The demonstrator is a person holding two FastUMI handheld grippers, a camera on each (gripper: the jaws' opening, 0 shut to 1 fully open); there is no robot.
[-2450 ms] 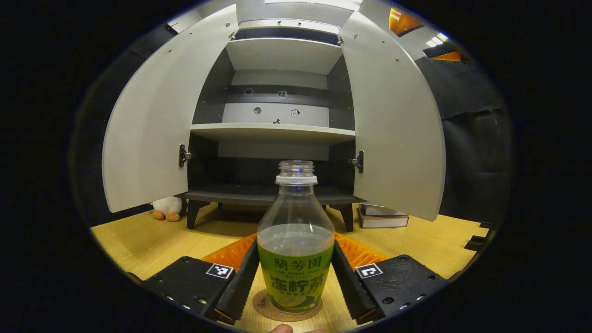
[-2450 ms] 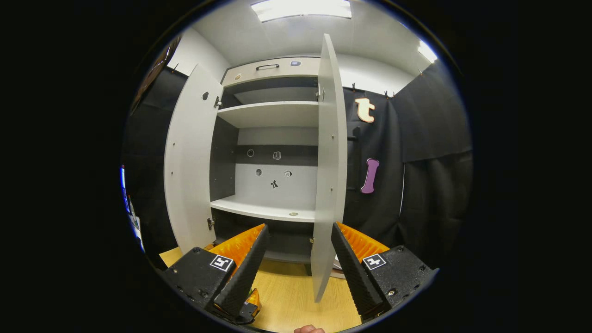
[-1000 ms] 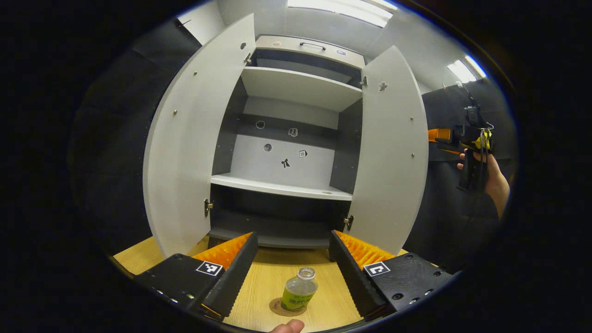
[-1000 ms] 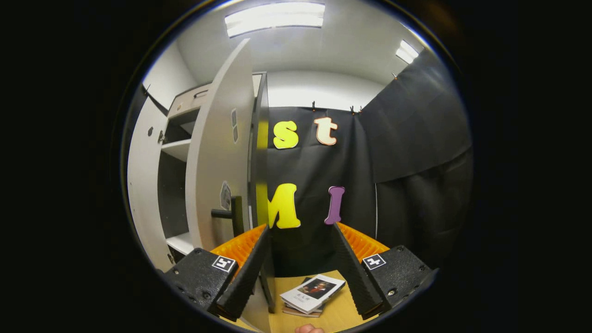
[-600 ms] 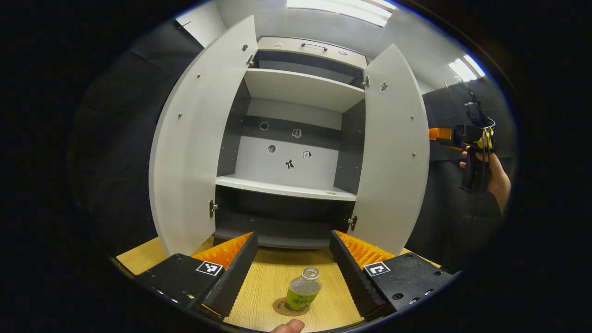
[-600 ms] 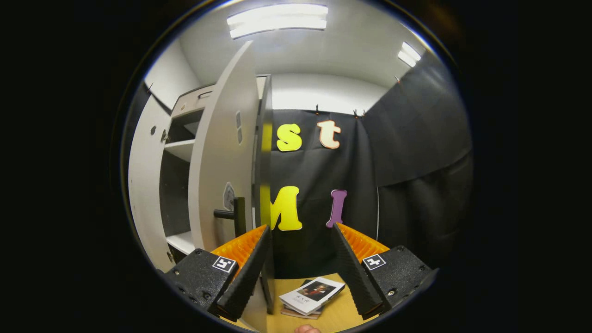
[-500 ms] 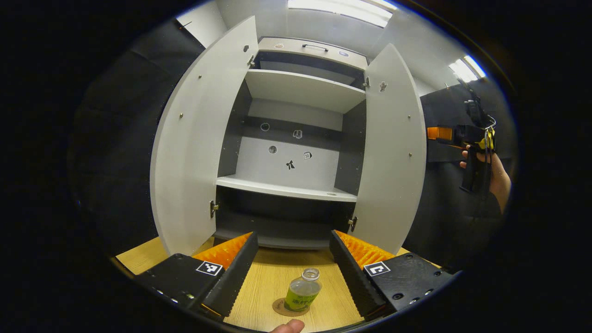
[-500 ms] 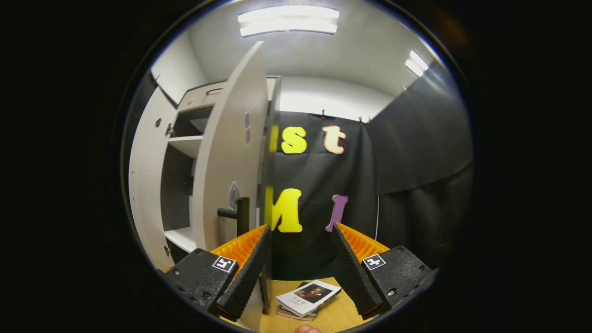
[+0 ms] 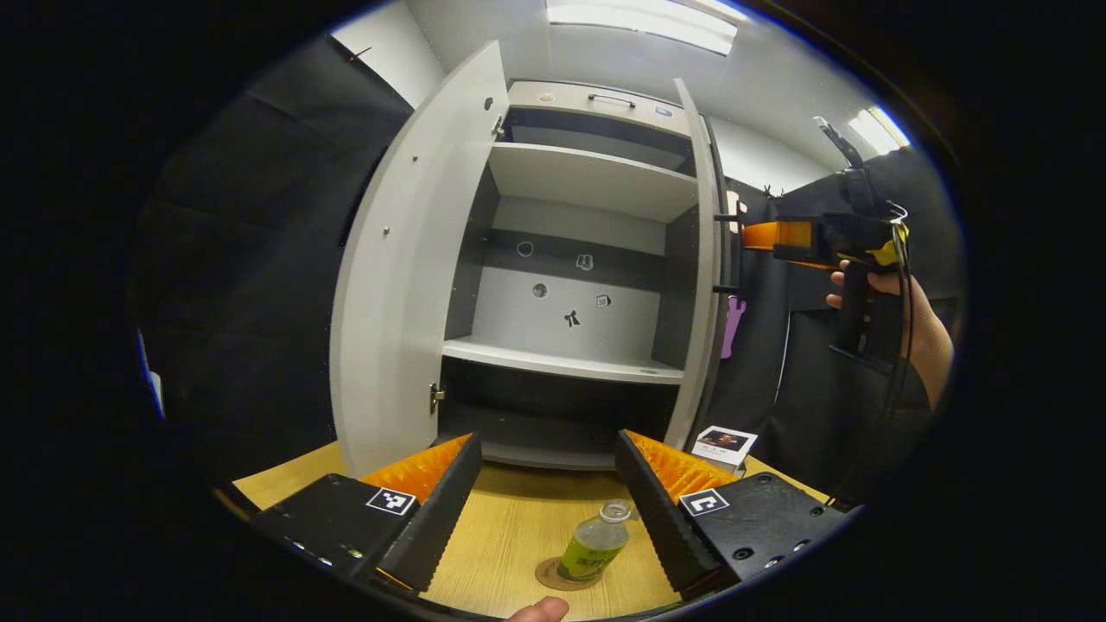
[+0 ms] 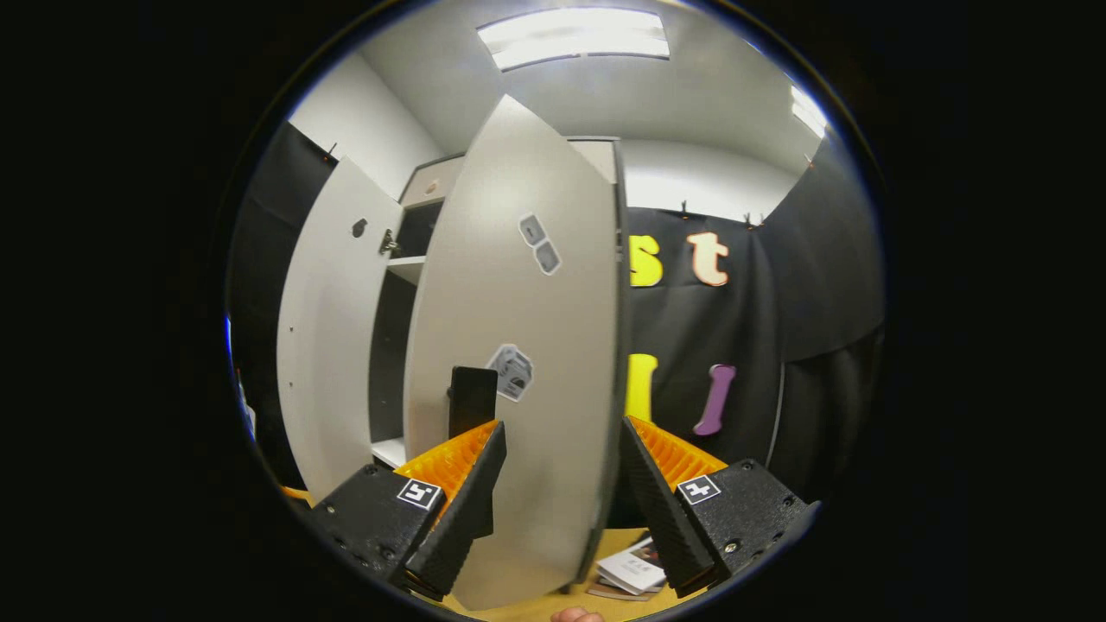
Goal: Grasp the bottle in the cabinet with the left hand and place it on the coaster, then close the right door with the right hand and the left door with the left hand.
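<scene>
The clear bottle [image 9: 594,549] with a green label stands on the round coaster [image 9: 548,574] on the wooden table, low between the fingers of my left gripper [image 9: 549,510], which is open and raised well back from it. The cabinet's left door [image 9: 406,285] stands wide open. The right door [image 9: 704,276] shows edge-on here. In the right gripper view its grey outer face [image 10: 518,371] and black handle [image 10: 472,399] are close in front of my right gripper [image 10: 557,501], which is open. Farther off, a hand [image 9: 907,311] holds the right gripper [image 9: 753,236] up against that door's outer side.
The cabinet's shelves [image 9: 562,363] hold nothing I can see. A stack of books [image 9: 724,441] lies on the table right of the cabinet, also low in the right gripper view as books [image 10: 635,570]. Black cloth walls stand on both sides.
The right door has swung partway toward shut, from wide open to edge-on in the left gripper view. My right gripper has come round to its outer face. The bottle stays on the coaster.
</scene>
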